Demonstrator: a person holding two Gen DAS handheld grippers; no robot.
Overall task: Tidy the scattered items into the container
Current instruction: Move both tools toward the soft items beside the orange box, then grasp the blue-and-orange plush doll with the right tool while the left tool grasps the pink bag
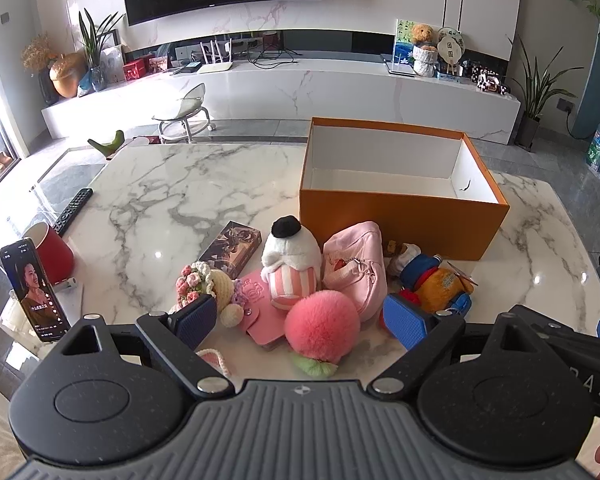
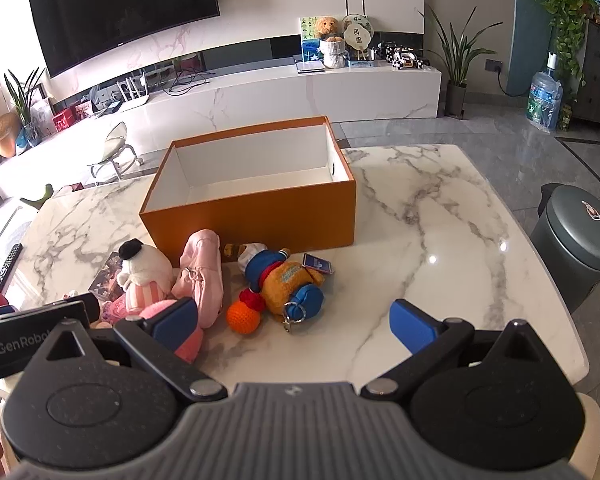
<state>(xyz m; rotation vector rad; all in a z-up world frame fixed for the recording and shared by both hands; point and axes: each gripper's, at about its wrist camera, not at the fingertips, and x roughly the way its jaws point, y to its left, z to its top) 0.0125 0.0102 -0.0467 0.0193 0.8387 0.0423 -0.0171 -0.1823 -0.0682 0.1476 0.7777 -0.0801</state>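
Note:
An open orange box (image 1: 400, 216) (image 2: 256, 220), white inside and empty, stands on the marble table (image 1: 180, 192). In front of it lies a heap: a pink fluffy peach (image 1: 322, 326), a white and pink striped plush (image 1: 292, 266) (image 2: 144, 272), a pink pouch (image 1: 358, 270) (image 2: 202, 276), a blue and orange plush doll (image 1: 436, 284) (image 2: 284, 280), an orange ball (image 2: 243, 316), a pink card holder (image 1: 256, 312), a crochet flower piece (image 1: 204, 284) and a dark patterned box (image 1: 230, 248). My left gripper (image 1: 300, 320) is open above the peach. My right gripper (image 2: 296, 326) is open near the doll.
A phone on a stand (image 1: 34, 288), a red cup (image 1: 52, 250) and a remote (image 1: 74, 210) sit at the table's left. A grey bin (image 2: 580, 236) stands beside the table's right edge. Bare marble (image 2: 440, 240) lies right of the box.

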